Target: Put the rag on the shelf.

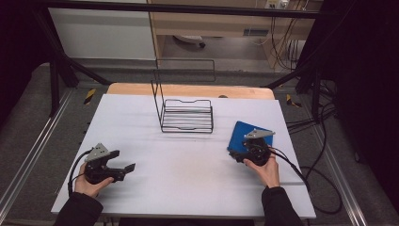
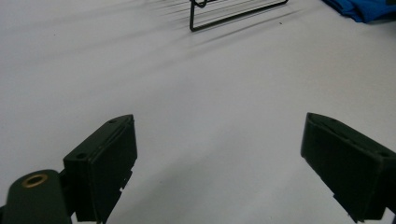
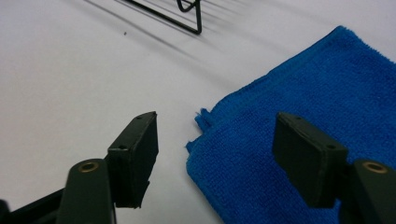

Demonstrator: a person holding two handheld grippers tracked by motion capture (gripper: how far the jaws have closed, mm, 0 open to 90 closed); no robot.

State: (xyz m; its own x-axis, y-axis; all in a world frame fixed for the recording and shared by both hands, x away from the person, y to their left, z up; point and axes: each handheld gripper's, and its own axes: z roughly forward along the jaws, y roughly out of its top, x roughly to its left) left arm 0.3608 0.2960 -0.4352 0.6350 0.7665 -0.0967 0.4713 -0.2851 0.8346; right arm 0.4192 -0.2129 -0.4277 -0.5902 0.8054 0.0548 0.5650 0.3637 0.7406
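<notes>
From the high view, a white table [image 1: 183, 165] held a black wire rack [image 1: 187, 115] near the far middle, and a blue cloth [image 1: 241, 135] lay flat on the right side, well apart from the rack; the right gripper [image 1: 241, 155] sat at the near corner of the cloth, held by a hand [image 1: 267, 170] in a dark sleeve, with its grey plate over the cloth; the left gripper [image 1: 123, 170] rested low over the bare table on the left side, far from the cloth, held by the other hand [image 1: 87, 184]; its jaws pointed toward the middle of the table and stood apart.

In the left gripper view, the left gripper [image 2: 219, 154] had its two black jaws spread wide with just white table [image 2: 210, 93] between them; a corner of the wire rack [image 2: 233, 11] was at the top, and a bit of the blue cloth [image 2: 359, 9] peeked in at the top right.

In the right gripper view, the right gripper [image 3: 215, 144] had its jaws partly spread, not pinching anything; the near corner of the blue cloth [image 3: 299, 93] lay between them; one jaw stood over the bare table [image 3: 70, 84] just beside the cloth's edge, and the other jaw stood over the cloth; I could not tell if that jaw touched the cloth; the corner of the cloth looked a bit frayed; the foot of the wire rack [image 3: 187, 16] was at the top.
</notes>
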